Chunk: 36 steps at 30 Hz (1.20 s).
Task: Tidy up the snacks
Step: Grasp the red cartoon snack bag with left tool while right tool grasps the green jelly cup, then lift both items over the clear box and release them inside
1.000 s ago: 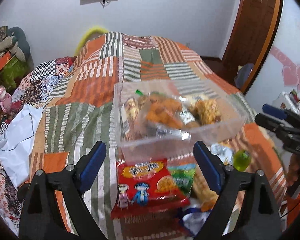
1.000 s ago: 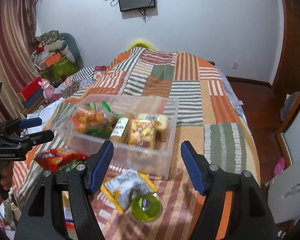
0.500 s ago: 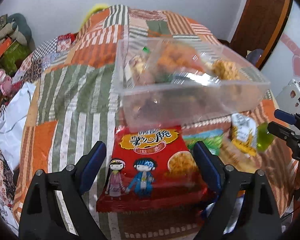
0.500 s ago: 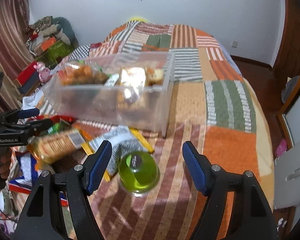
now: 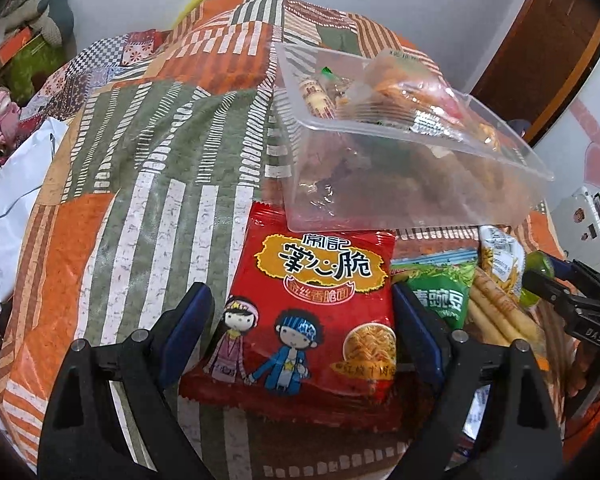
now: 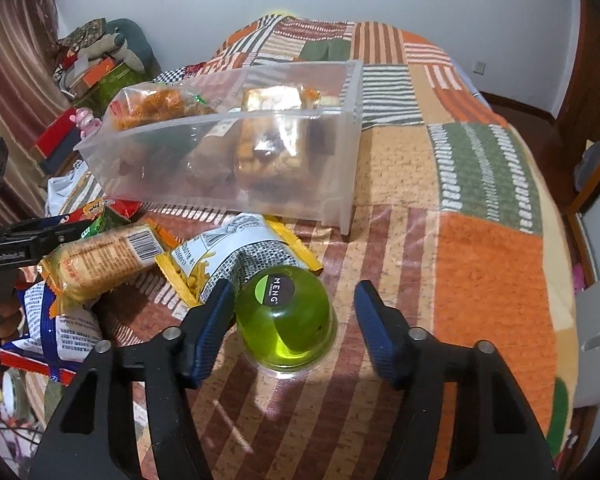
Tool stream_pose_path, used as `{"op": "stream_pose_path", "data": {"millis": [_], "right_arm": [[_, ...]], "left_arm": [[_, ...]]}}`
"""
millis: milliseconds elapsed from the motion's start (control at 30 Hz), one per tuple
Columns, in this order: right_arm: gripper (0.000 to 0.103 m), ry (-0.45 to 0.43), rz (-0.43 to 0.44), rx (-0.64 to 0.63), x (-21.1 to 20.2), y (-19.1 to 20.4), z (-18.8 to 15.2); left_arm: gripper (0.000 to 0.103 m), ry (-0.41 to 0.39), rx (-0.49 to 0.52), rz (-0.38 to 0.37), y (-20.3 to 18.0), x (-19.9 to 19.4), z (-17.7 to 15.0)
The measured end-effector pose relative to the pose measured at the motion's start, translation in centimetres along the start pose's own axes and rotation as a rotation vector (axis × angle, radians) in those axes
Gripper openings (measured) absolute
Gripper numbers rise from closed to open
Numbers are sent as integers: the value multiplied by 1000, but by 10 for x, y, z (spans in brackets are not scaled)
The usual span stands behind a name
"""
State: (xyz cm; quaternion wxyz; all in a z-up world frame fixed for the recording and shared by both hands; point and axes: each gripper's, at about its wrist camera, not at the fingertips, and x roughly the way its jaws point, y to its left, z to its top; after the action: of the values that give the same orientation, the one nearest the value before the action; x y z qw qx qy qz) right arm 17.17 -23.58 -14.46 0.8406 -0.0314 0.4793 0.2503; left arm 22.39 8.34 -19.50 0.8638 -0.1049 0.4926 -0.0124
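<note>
Quilt [image 6: 480,216] is carrying everything: the clear bin [image 6: 332,184], part-filled with packets, is sitting mid-bed, with loose snacks lying just in front of it.

Change over the last second: both grippers are closing in on the loose pile. Views that earlier took in the whole bin from above are now sitting low, with one snack each filling the space between the fingers. Judgement: the approach phase is ending and two pickups are being set up; nothing from the front pile is in the bin yet.

Left gripper [image 5: 304,328] is hanging open, jaws spread wide and bracketing the red packet [image 5: 312,312], which is lying flat with its top edge touching the bin's near wall. The green pea packet [image 5: 440,296] is lying just beside it, partly under the right-hand finger. Fingers appear level with the packet's sides; contact cannot be told.

Right gripper [image 6: 296,328] is likewise open, pointing down at the green jelly cup [image 6: 286,316], which is standing upside down between the fingers. The left finger is just beside the cup, the other apart. A yellow packet [image 6: 236,256] is lying behind it.
</note>
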Motion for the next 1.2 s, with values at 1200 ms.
{"op": "stream_pose_path", "data": {"millis": [1200], "right_arm": [[43,-146,-40,15,-47,-2,12]], "left_arm": [[67,-229,-24,10,4,-96,-18]]}}
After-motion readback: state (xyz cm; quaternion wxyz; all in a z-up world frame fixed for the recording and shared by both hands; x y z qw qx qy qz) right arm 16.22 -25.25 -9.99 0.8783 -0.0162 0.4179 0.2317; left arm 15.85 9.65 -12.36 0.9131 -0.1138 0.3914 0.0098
